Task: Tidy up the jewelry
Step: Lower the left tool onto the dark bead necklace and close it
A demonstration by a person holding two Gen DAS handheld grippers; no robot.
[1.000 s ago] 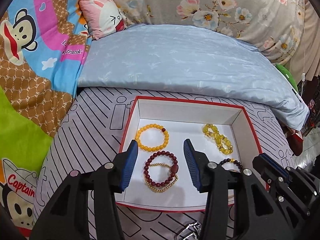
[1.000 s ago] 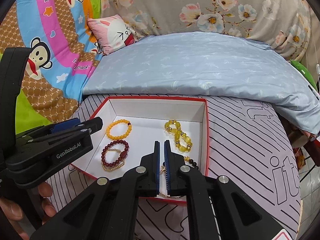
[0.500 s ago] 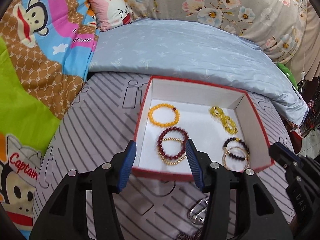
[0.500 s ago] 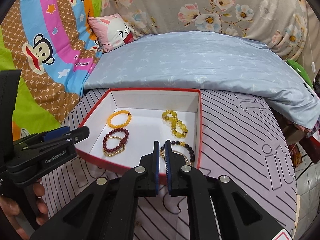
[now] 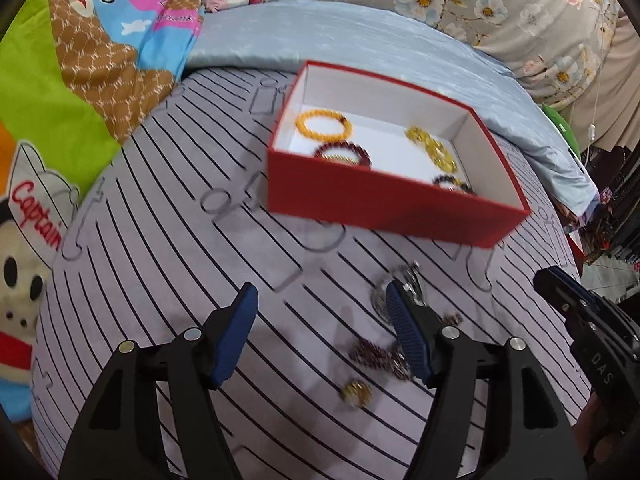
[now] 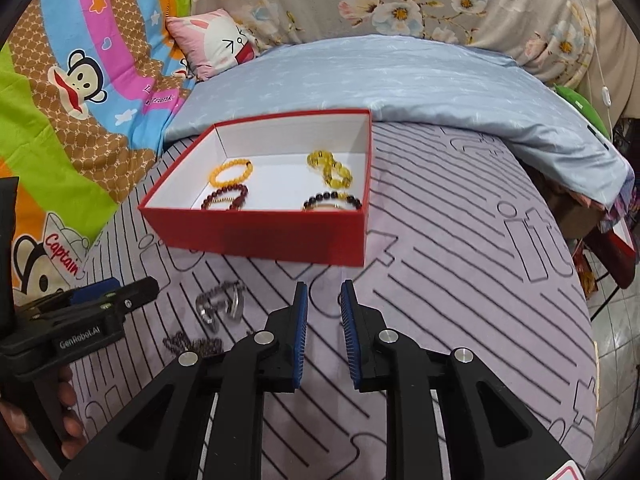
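Striped bed cover carries the loose jewelry ahead of the red box; left tongs, nearer, just widened, empty, straddle it; right tongs, opening narrowly, empty.

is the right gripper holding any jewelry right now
No, the right gripper has its blue pads apart with only the striped bedcover showing between them, and the silver piece lies off to its side.

box: on the bed, in front of the pillow
bracelets: inside the box, in two rows
chain: on the bed, before the box, left of centre
beads: just in front of the chain
ring: nearest, beside the beads
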